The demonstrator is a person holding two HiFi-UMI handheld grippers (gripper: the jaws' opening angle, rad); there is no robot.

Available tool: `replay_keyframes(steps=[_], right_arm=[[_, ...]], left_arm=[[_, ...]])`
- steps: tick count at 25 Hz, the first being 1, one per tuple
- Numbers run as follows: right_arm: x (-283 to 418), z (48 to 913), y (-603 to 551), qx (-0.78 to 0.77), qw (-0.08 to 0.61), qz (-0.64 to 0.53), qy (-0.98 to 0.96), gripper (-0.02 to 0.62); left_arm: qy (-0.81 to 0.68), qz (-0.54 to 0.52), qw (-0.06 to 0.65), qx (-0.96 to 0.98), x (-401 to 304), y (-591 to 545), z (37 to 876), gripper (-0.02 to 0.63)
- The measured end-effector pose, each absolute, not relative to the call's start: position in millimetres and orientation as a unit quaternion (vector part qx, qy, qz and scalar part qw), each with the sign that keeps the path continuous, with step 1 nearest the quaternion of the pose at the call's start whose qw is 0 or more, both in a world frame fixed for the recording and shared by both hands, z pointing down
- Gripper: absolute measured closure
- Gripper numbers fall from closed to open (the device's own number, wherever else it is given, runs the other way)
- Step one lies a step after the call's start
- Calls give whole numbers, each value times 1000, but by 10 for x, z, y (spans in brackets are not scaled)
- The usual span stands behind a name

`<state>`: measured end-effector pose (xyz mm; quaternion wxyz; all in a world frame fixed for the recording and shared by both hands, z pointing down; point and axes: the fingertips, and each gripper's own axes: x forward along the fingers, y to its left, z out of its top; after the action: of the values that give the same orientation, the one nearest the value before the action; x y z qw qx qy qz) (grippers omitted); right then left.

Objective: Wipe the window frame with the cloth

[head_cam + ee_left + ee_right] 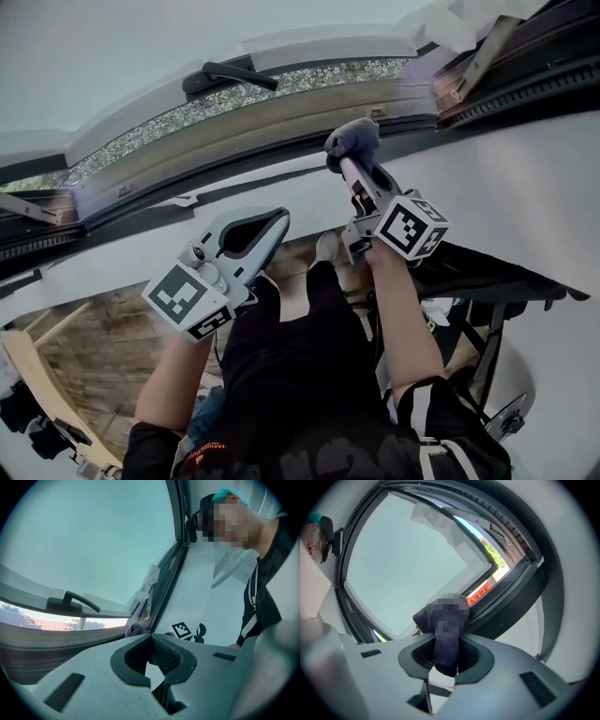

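The right claw is clamped on a dark cloth, which bunches out past the tips in a rounded wad. In the head view that wad presses against the lower edge of the window frame, where the dark seal meets the white sill. The right forearm reaches up to it from below.

The left claw has its tips together and nothing between them. It hangs lower and to the left, off the frame and over the sill, pointing up toward the window.

A black window handle sits on the pale sash above and left of the cloth. Behind the frame runs a strip of speckled ground, and wooden floor shows beneath the arms.
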<state>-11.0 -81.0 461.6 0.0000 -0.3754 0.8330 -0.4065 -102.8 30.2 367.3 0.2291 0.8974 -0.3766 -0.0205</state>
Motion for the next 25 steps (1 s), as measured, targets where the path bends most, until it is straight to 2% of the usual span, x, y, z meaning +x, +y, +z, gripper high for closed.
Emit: replay_keyframes(steps=[12,25], right_arm=[[-142,4453,-786,-367,-12,-382,848,518],[479,3550,-1254,-413,9,-274,869,518]], left_arm=[[-378,-25,223,898,-983,284,3593,586],[-348,-38,189,917,-551,-53,3206,586]])
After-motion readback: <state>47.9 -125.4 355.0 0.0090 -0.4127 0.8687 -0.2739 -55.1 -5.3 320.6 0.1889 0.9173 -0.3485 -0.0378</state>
